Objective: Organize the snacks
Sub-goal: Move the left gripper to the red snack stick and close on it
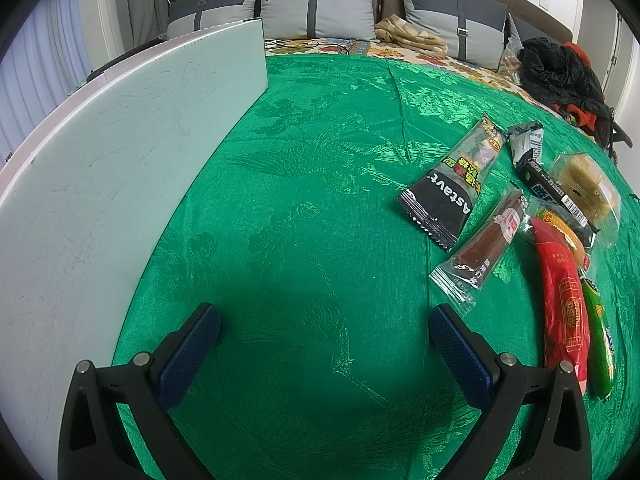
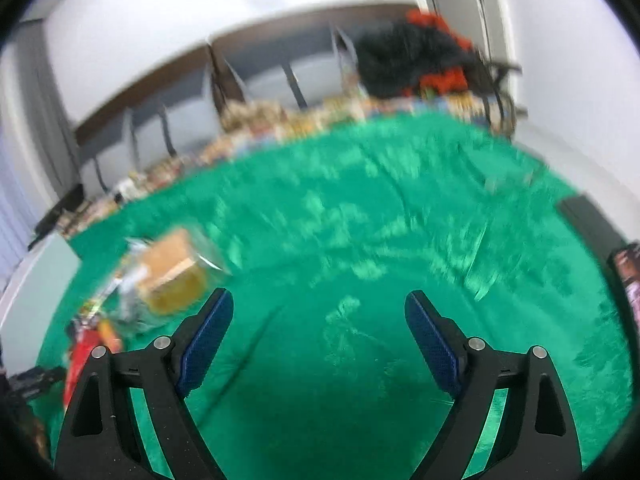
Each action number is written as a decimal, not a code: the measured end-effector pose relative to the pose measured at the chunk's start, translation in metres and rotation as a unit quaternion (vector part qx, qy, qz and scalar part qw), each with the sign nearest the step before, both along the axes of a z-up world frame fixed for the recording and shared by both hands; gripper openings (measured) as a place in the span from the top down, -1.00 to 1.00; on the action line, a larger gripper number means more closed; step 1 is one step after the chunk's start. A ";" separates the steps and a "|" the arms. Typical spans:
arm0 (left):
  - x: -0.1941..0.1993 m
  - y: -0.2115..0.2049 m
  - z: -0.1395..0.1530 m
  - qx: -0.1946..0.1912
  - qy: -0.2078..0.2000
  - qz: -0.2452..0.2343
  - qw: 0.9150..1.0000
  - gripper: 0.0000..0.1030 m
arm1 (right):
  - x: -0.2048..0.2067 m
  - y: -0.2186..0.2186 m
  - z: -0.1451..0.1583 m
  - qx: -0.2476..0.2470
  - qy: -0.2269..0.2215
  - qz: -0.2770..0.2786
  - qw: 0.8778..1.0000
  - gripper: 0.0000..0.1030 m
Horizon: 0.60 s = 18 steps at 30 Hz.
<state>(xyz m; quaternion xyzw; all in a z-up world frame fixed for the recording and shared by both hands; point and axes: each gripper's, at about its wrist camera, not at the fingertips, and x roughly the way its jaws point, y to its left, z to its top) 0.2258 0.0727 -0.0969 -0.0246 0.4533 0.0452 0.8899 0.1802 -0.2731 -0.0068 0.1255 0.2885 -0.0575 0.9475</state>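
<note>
Several wrapped snacks lie on the green cloth (image 1: 304, 184) at the right of the left wrist view: a black Astav packet (image 1: 448, 196), a brown bar (image 1: 486, 244), a red packet (image 1: 564, 300), a green stick (image 1: 600, 336), a black barcode bar (image 1: 560, 196), a yellow cake in clear wrap (image 1: 588, 184) and a grey sachet (image 1: 528, 140). My left gripper (image 1: 324, 320) is open over bare cloth, left of the snacks. In the blurred right wrist view, my right gripper (image 2: 319, 304) is open and empty, with the yellow cake (image 2: 172, 276) just left of its left finger.
A pale white board (image 1: 120, 168) lies along the left of the cloth. Grey pillows (image 1: 316, 8) and dark clothing (image 1: 560, 72) sit at the far side of the bed. A dark object (image 2: 628, 280) shows at the right edge of the right wrist view.
</note>
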 end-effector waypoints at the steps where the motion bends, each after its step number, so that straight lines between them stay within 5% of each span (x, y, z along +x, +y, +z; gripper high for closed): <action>1: 0.000 0.000 0.000 0.000 0.000 0.000 1.000 -1.00 | -0.011 0.003 0.004 -0.007 -0.014 0.003 1.000 -0.75; 10: -0.007 0.002 0.003 -0.007 0.023 -0.015 1.000 -0.99 | -0.095 0.015 0.022 0.008 -0.043 0.015 0.999 -0.75; 15: -0.042 0.004 0.023 -0.051 -0.012 -0.037 0.998 -0.99 | -0.107 0.021 0.021 0.019 -0.043 0.019 0.999 -0.75; 18: -0.039 -0.017 0.037 -0.028 -0.001 -0.087 0.996 -0.73 | -0.100 0.027 0.018 0.008 -0.039 0.022 0.999 -0.75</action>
